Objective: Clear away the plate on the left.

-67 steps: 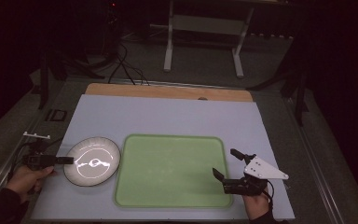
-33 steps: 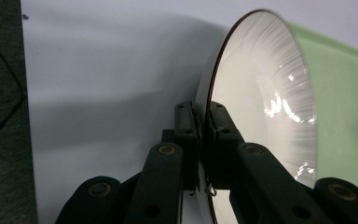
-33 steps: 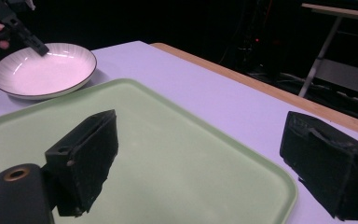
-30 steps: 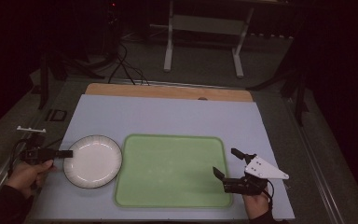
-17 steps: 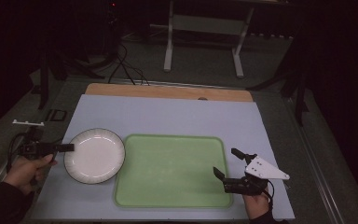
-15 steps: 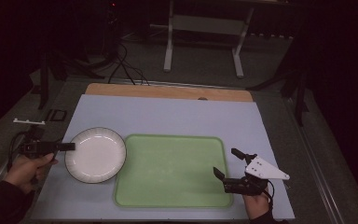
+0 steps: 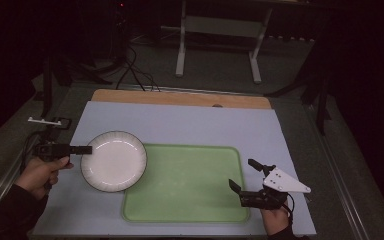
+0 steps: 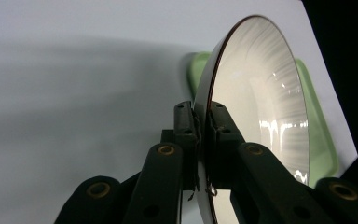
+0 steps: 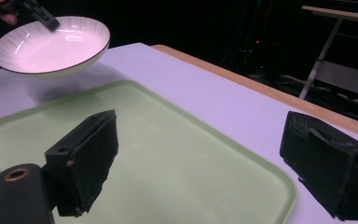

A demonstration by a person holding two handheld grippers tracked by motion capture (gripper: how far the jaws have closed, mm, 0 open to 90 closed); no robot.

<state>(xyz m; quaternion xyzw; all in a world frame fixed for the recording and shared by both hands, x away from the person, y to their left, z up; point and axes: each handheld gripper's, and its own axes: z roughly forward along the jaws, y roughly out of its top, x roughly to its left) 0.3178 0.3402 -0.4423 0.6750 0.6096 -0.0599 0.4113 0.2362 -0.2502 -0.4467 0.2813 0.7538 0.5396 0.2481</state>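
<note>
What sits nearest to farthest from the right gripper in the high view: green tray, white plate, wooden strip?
1. Green tray, right beside the right gripper, on its left.
2. White plate, across the tray, held by the left gripper.
3. Wooden strip, at the table's far edge.

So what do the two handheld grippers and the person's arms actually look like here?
Both are black two-jaw tools. The left gripper has slim black fingers with brass-coloured pivot rivets and screw holes, plus a dark cable trailing off the table's side. The right gripper has blocky black pads and carries a white three-cornered plate with small dark dots. The left forearm wears a dark sleeve.
</note>
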